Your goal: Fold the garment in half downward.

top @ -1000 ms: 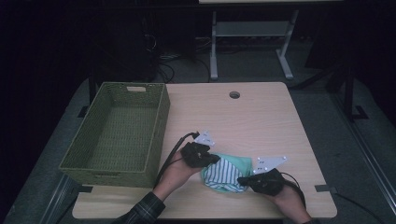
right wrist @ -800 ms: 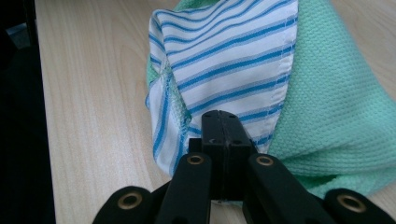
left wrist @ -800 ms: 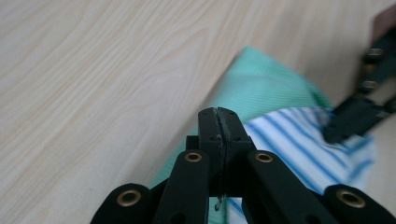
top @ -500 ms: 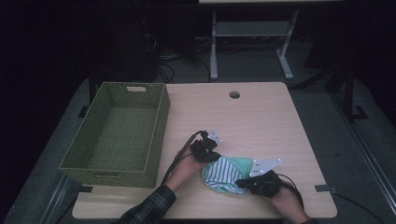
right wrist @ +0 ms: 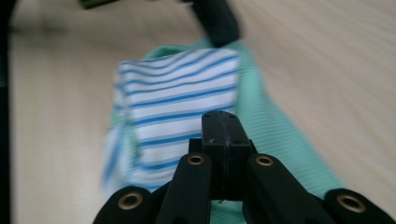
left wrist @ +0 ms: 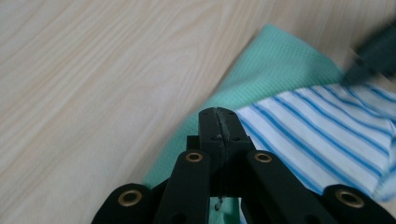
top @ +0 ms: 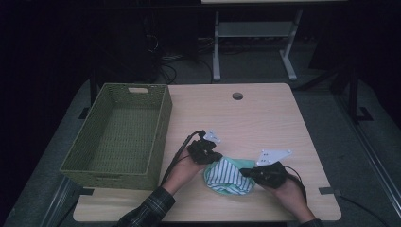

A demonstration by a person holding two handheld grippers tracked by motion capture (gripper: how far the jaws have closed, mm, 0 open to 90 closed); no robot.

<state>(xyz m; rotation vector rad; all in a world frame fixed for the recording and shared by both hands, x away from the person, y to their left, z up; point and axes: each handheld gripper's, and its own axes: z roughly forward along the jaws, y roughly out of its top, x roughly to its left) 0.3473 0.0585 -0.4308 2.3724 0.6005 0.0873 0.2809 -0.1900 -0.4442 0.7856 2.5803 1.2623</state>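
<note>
On the light wooden table [top: 265, 118] lies a small folded cloth [top: 228, 176], mint-green waffle fabric on the outside with a white, blue-striped lining turned up on top; it sits near the table's front edge, between the person's two hands. The left gripper [top: 211, 158] rests at the cloth's upper-left corner, held by the left hand [top: 182, 169], whose plaid sleeve [top: 147, 213] enters from below. In the left gripper view its black jaws are pressed together, tips set at the seam where green meets striped fabric [left wrist: 299, 126]; whether any cloth is pinched between them cannot be told. The right gripper [top: 247, 173] meets the cloth's right side, held by the right hand [top: 288, 194]. In the right gripper view its jaws are likewise pressed together, tips over the striped face [right wrist: 182, 98]; a pinch cannot be confirmed there either. A green woven rectangular basket [top: 163, 118] stands at the table's left, well apart from the cloth.
</note>
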